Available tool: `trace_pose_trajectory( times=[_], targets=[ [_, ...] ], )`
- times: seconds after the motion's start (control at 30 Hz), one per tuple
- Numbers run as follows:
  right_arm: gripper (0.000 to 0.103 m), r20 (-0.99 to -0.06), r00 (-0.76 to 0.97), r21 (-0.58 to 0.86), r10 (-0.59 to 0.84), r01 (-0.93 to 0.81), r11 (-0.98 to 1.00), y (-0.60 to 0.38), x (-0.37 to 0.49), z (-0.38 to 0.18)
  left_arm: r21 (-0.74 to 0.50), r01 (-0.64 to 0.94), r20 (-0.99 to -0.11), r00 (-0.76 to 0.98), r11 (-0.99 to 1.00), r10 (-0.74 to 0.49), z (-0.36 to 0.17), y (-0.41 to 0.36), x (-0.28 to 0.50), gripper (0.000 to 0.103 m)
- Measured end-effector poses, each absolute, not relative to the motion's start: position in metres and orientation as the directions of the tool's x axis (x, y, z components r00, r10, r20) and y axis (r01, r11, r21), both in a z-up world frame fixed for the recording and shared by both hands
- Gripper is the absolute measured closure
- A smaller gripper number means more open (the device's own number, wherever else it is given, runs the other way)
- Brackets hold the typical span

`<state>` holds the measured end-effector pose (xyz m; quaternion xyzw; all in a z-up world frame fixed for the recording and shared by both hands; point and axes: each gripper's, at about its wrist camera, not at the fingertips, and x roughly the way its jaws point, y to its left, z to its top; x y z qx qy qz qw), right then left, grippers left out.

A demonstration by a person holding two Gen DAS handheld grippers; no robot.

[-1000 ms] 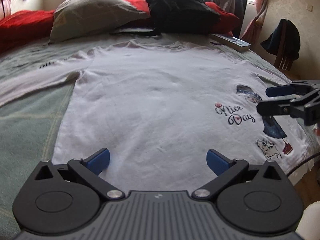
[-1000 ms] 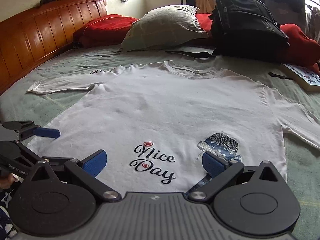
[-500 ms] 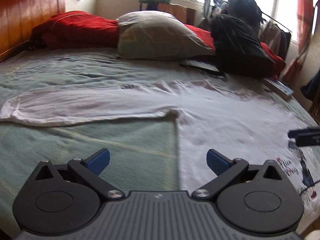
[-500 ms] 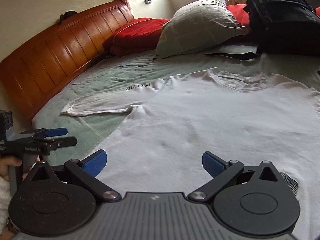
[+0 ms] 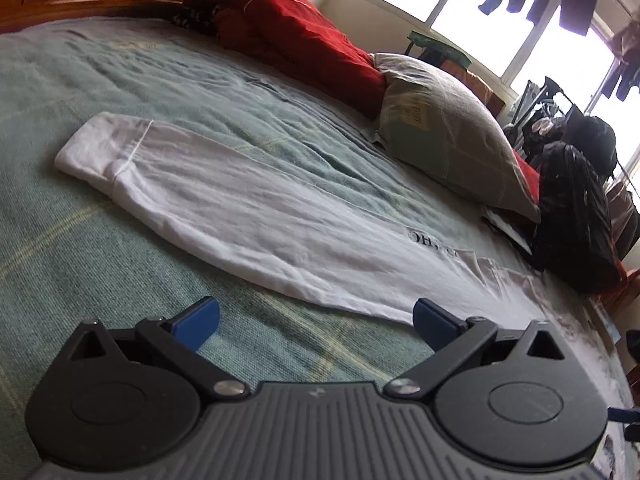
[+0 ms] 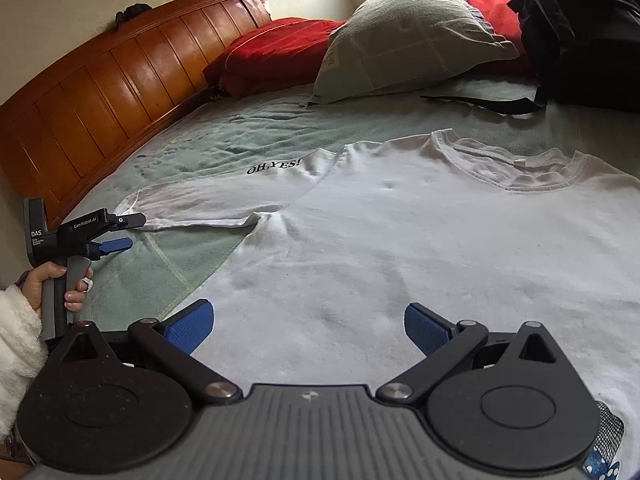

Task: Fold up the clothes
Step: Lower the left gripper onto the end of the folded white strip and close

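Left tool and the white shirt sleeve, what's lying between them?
Only bare green blanket separates the open left tool from the white shirt sleeve, seen in the left wrist view.

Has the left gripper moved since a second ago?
Yes. The left gripper has travelled from the shirt's hem toward the wooden headboard, and now sits by the cuff of the long sleeve, jaws open.

White shirt [image 6: 400, 248] with black lettering, green bedspread [image 5: 120, 80], red cushion [image 6: 276, 52], blue-padded fingers [image 6: 188, 326].
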<state>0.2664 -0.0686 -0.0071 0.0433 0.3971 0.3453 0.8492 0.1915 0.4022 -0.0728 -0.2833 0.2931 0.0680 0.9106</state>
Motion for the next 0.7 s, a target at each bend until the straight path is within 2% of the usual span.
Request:
trace_pose_trajectory(
  times=[0.17, 0.43, 0.7],
  targets=[
    [0.000, -0.655, 0.451, 0.348, 0.607, -0.533, 0.771, -0.066, 0.278, -0.013, -0.588, -0.278, -0.512, 0.855, 0.760, -0.083, -0.086, 0.426, 0.199, 0.001],
    [0.000, -0.661, 0.454, 0.349, 0.598, -0.519, 0.780, -0.065, 0.286, -0.019, -0.596, -0.285, -0.480, 0.876, 0.750, -0.048, -0.088, 0.443, 0.213, 0.001],
    [0.000, -0.666, 0.466, 0.335, 0.582, -0.511, 0.792, -0.067, 0.286, -0.021, -0.599, -0.344, -0.457, 0.888, 0.723, 0.044, -0.086, 0.459, 0.231, 0.001]
  ],
)
